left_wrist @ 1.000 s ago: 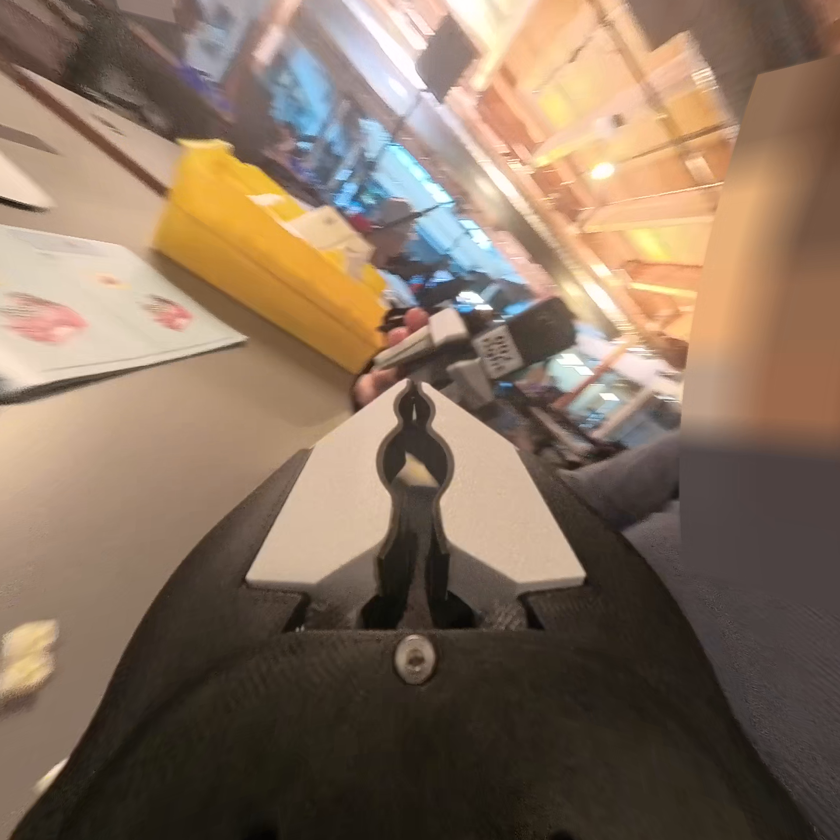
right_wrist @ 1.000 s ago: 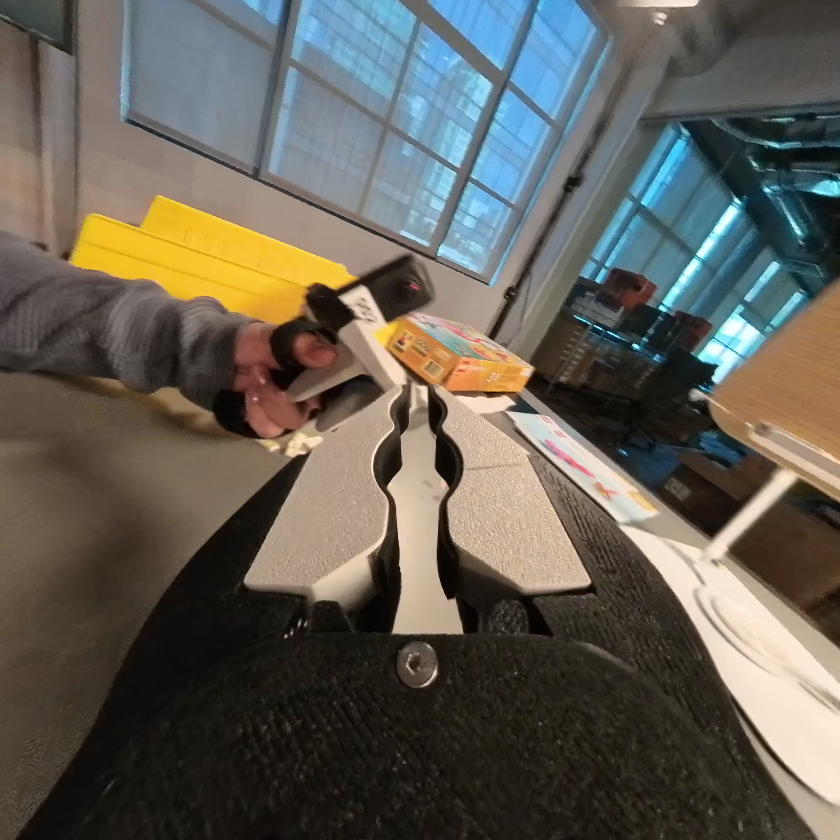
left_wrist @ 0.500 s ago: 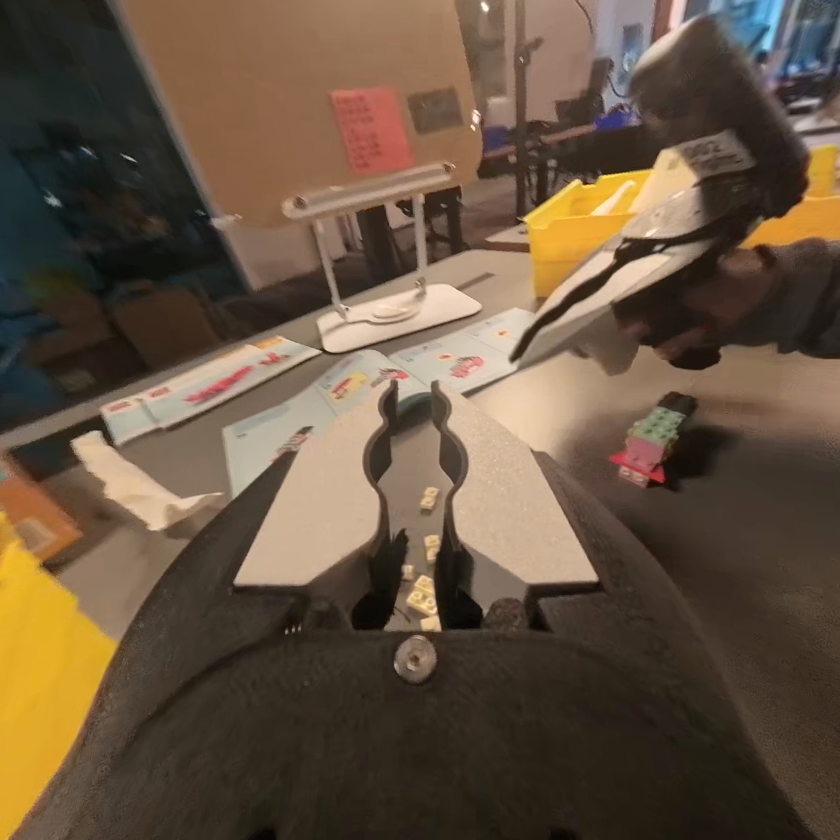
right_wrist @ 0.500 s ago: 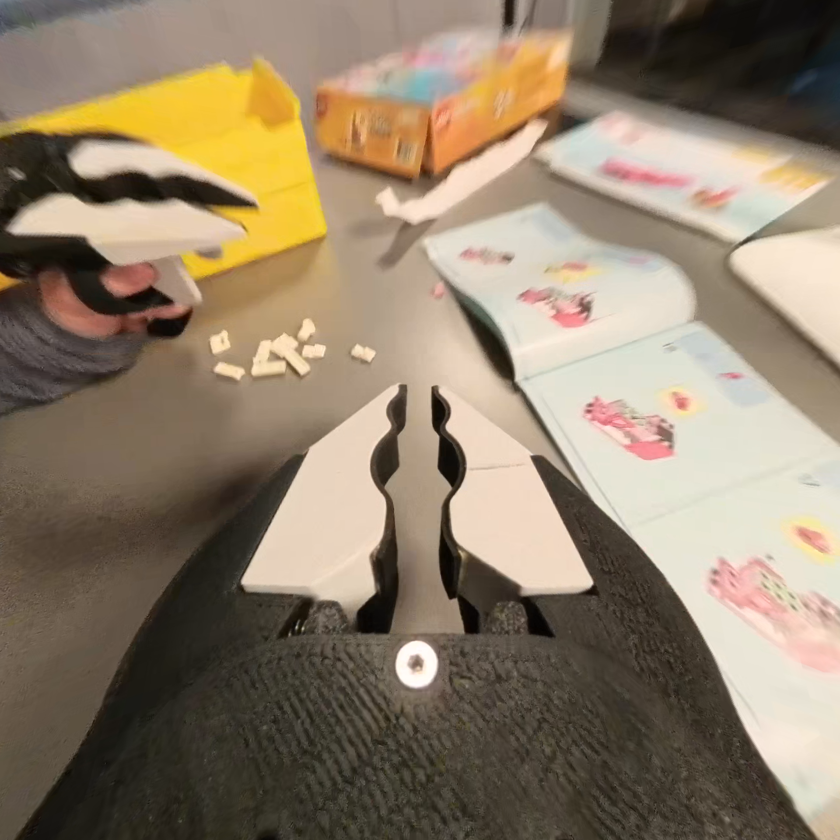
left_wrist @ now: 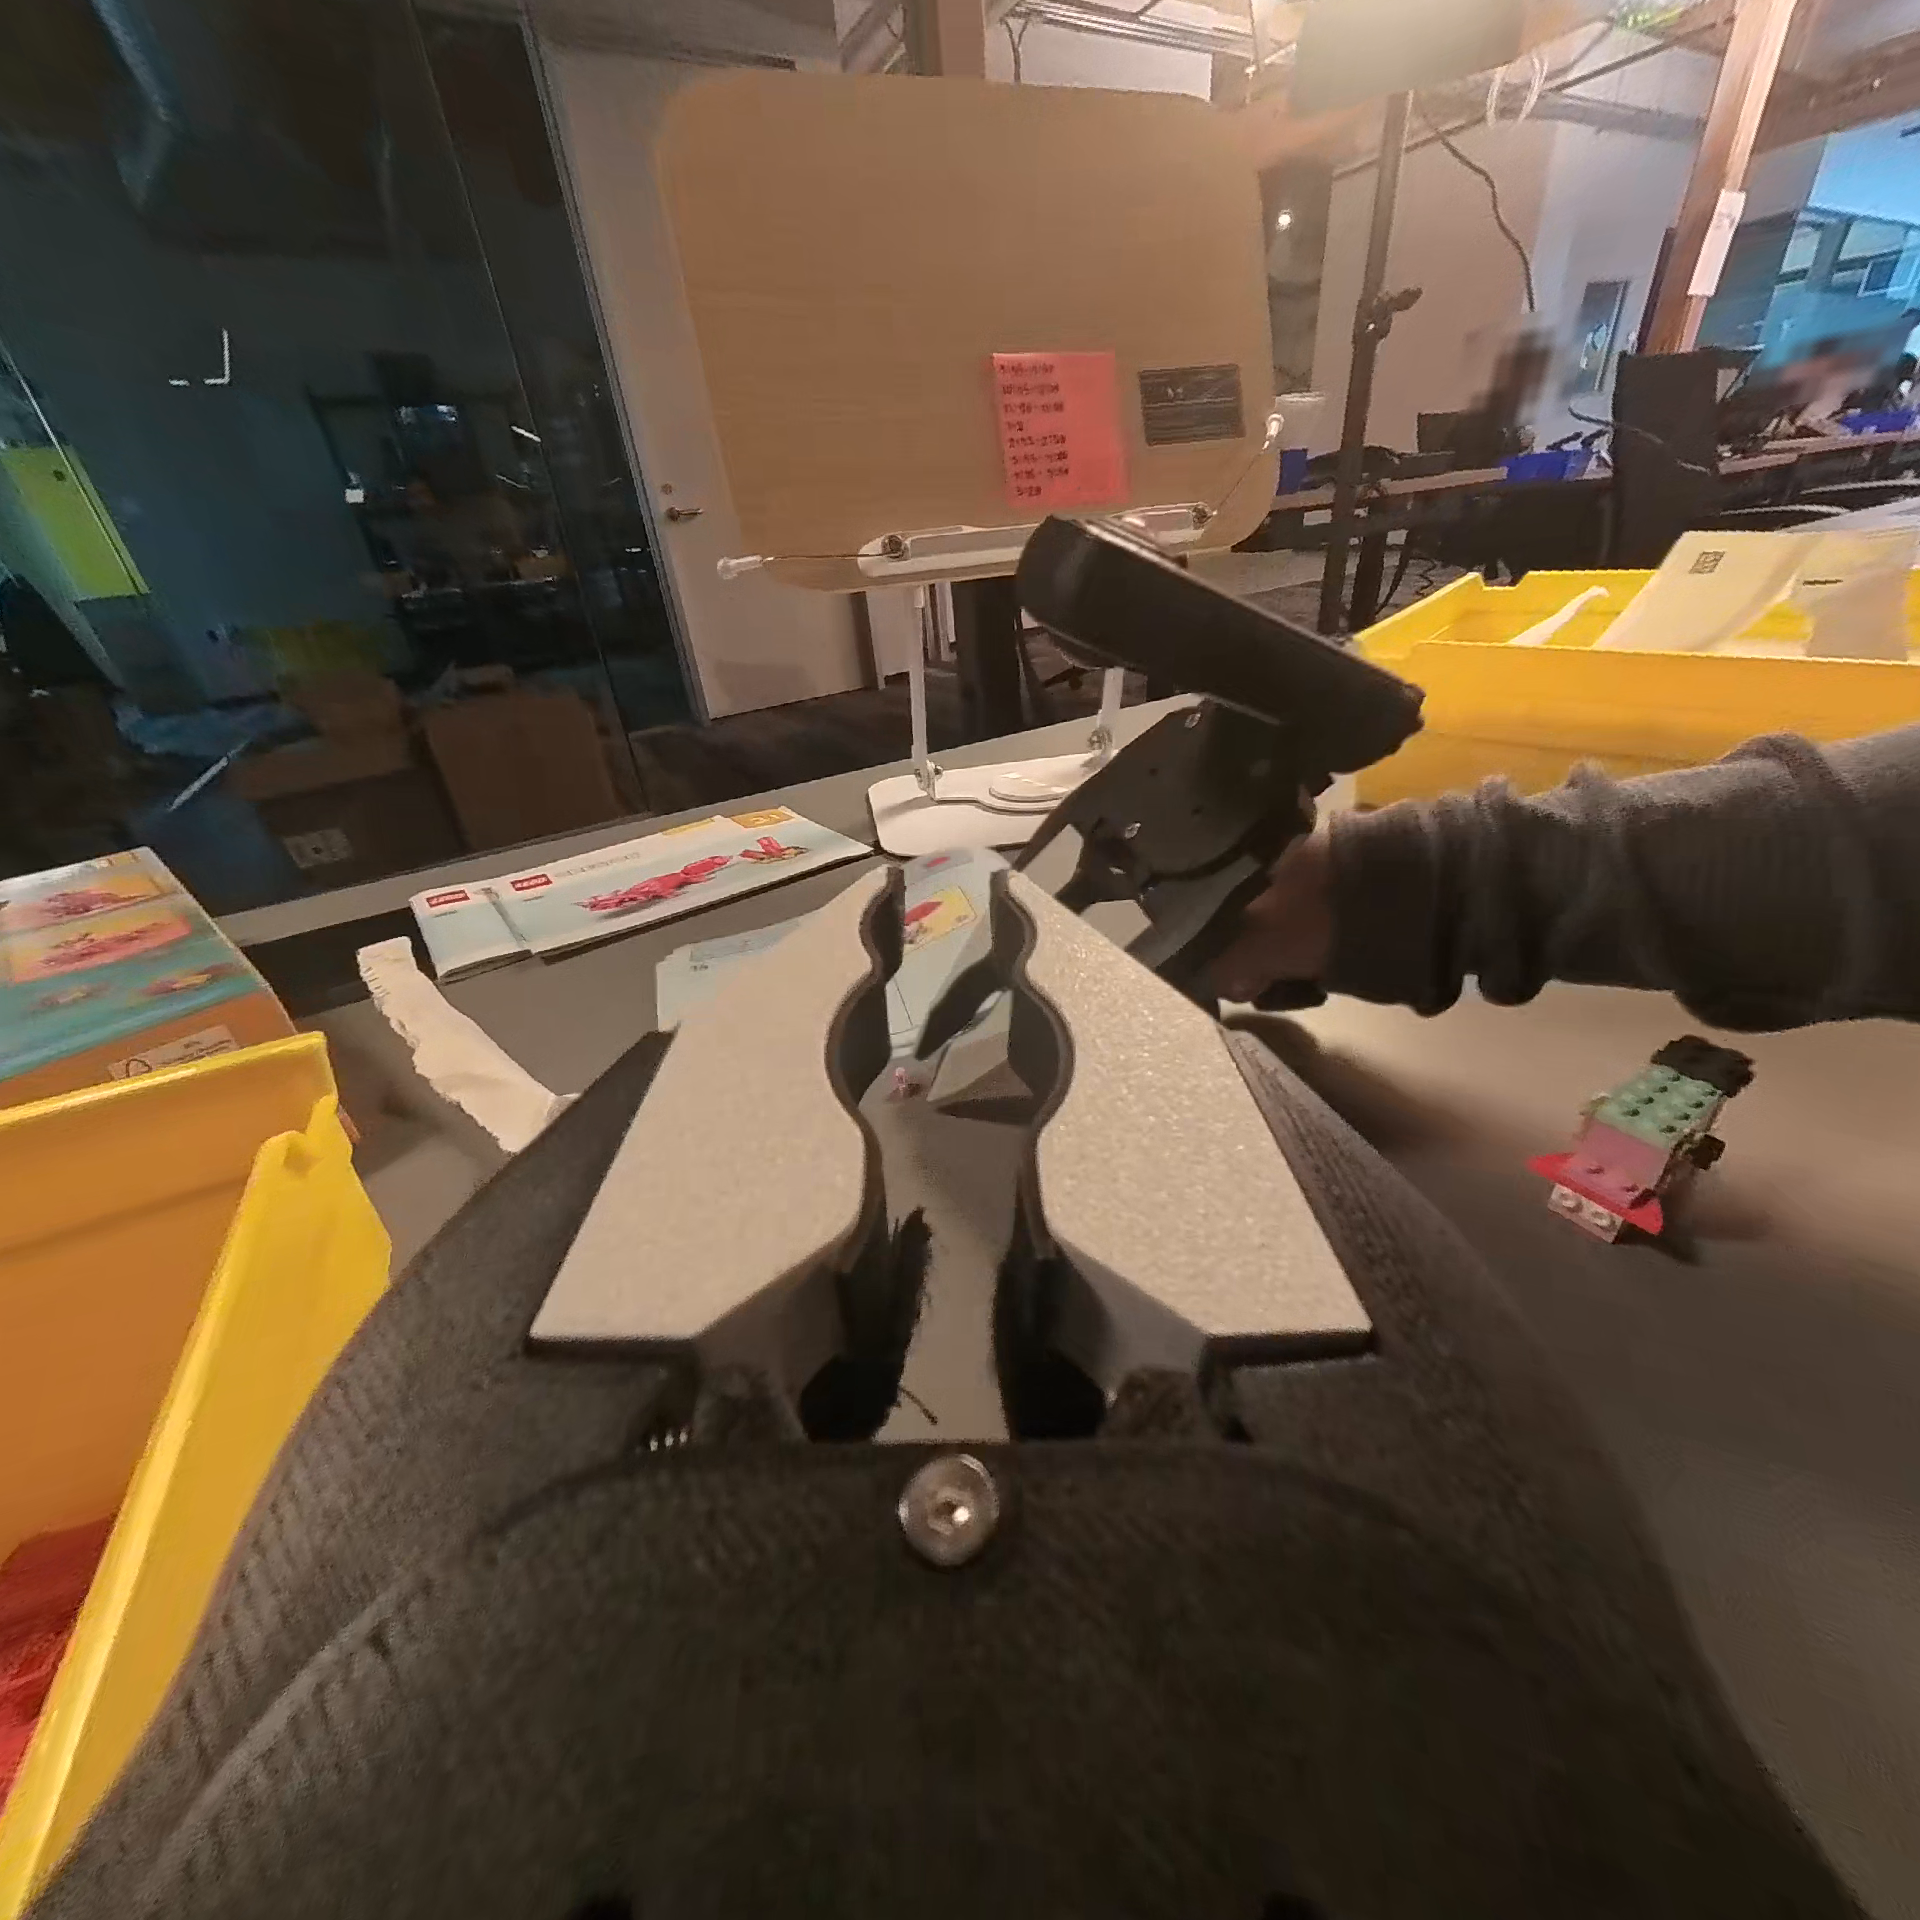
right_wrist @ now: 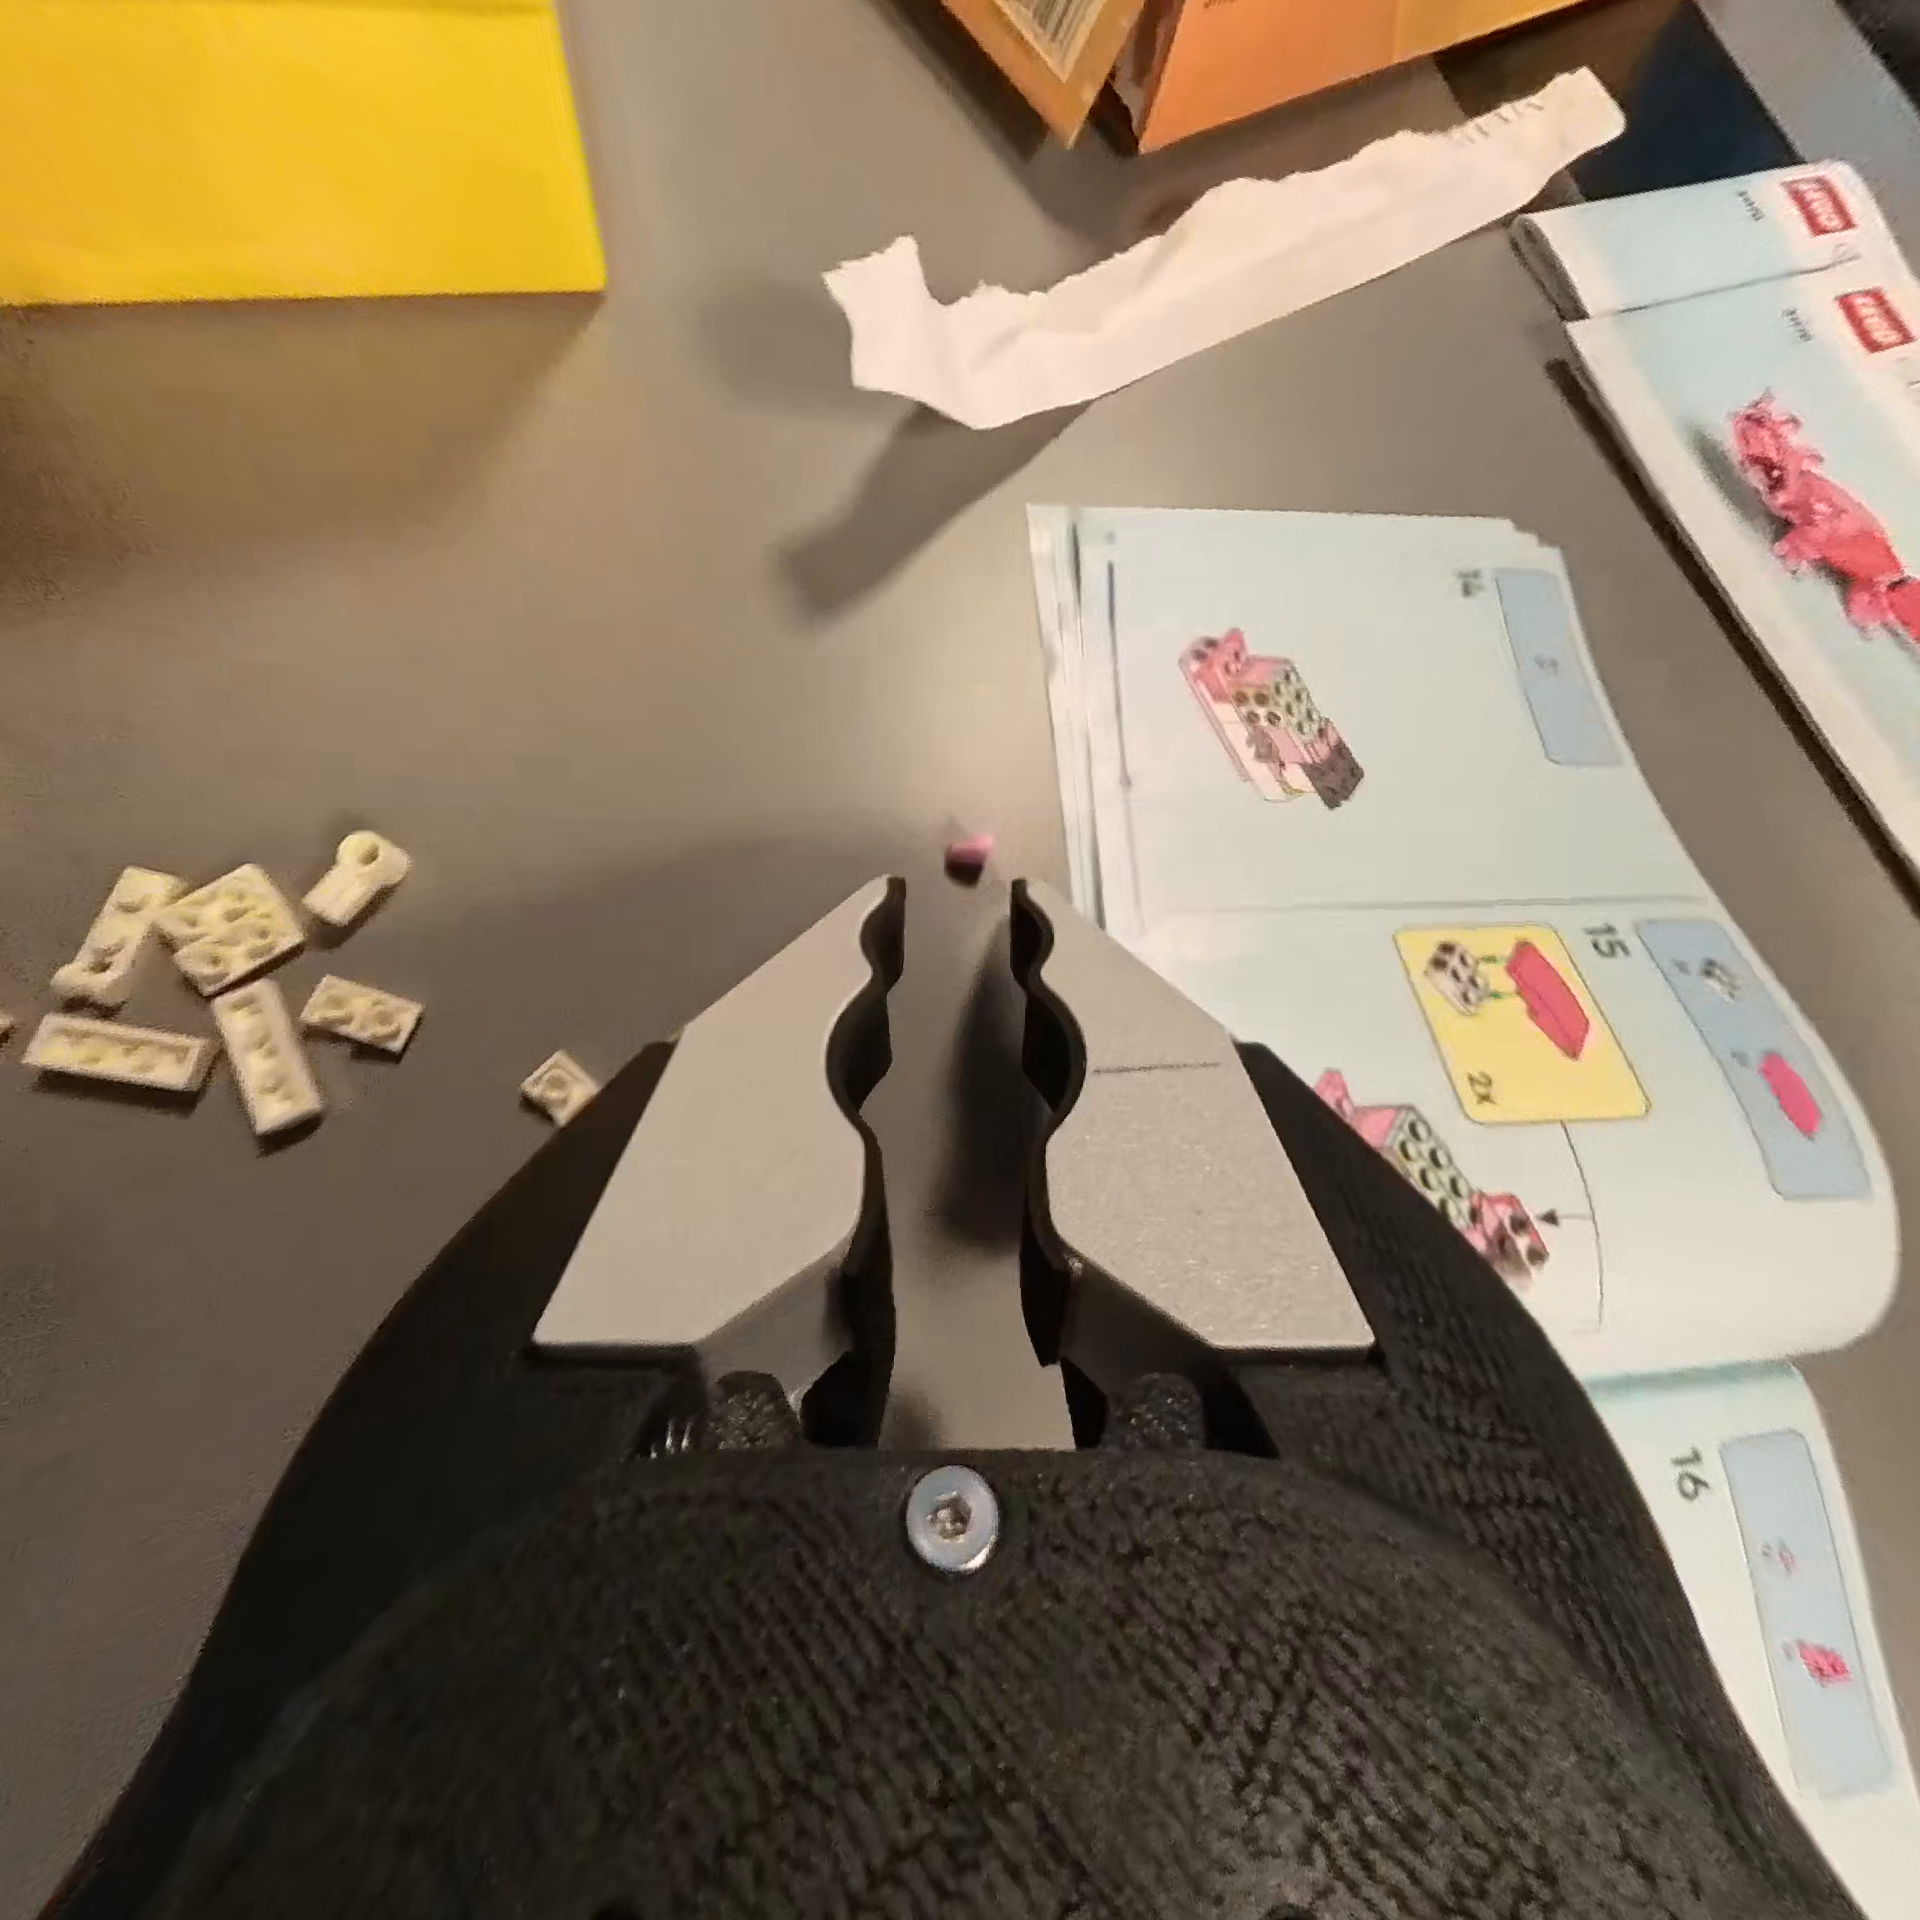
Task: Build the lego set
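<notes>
My right gripper (right_wrist: 956, 899) is open and empty, its tips low over the grey table (right_wrist: 623, 644). A tiny pink piece (right_wrist: 971, 836) lies on the table just ahead of its tips, not touched. My left gripper (left_wrist: 943, 894) is open and empty, raised above the table. Through its gap I see the right gripper (left_wrist: 951, 1049) pointing down beside the same pink piece (left_wrist: 902, 1081). A hand in a grey sleeve (left_wrist: 1610, 883) holds the right gripper. A small model of green, pink, red and black bricks (left_wrist: 1631, 1143) lies to the right.
Several cream plates (right_wrist: 208, 977) lie left of the right gripper. An open instruction booklet (right_wrist: 1351, 935) lies to its right, a torn white paper strip (right_wrist: 1195, 260) beyond. Yellow bins (left_wrist: 156, 1299) (left_wrist: 1610, 686), an orange box (right_wrist: 1247, 62) and a wooden board on a stand (left_wrist: 966, 312) ring the table. The grippers' ends are close to 15 cm from one another.
Both views have swung from the room down onto the table. Both grippers have opened a little from shut. The right gripper has dropped low, close to the pink piece.
</notes>
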Demonstrator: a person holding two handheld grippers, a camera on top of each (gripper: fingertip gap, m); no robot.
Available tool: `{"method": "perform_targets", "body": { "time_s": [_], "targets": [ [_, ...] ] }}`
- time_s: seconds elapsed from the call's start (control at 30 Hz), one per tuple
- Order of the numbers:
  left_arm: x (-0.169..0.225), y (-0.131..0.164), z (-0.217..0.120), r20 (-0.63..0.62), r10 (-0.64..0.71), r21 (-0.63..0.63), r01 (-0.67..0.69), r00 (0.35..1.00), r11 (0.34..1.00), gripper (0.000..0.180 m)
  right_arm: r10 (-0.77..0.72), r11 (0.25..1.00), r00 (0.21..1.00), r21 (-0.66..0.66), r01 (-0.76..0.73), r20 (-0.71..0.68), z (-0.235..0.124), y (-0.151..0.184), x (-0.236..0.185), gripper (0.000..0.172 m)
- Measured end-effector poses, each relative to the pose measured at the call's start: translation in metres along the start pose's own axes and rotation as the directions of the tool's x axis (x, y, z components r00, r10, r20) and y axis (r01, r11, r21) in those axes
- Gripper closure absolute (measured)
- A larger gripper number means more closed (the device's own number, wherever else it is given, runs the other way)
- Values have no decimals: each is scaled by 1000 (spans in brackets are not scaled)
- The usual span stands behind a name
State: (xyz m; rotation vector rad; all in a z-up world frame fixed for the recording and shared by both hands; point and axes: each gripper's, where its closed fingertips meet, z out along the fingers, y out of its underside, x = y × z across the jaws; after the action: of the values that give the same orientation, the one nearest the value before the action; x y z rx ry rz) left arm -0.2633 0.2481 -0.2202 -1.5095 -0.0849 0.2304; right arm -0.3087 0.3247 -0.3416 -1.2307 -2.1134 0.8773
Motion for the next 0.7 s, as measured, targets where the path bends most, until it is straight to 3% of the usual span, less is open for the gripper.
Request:
{"method": "perform_targets", "body": {
  "time_s": [0.17, 0.47, 0.7],
  "targets": [
    [0, 0, 1, -2, -2, 1, 2, 1000, 1000, 166, 58, 998, 997, 32, -60, 42, 6, -3, 2, 155],
    [1, -1, 1, -14, -27, 4, 27, 1000, 1000, 166, 28, 999, 998, 30, -30, 54, 11, -7, 3, 166],
    [5, -7, 1, -60, -79, 36, 81, 995, 996, 161, -51, 998, 998, 25, 52, -44, -8, -9, 8, 167]
  ]
}}
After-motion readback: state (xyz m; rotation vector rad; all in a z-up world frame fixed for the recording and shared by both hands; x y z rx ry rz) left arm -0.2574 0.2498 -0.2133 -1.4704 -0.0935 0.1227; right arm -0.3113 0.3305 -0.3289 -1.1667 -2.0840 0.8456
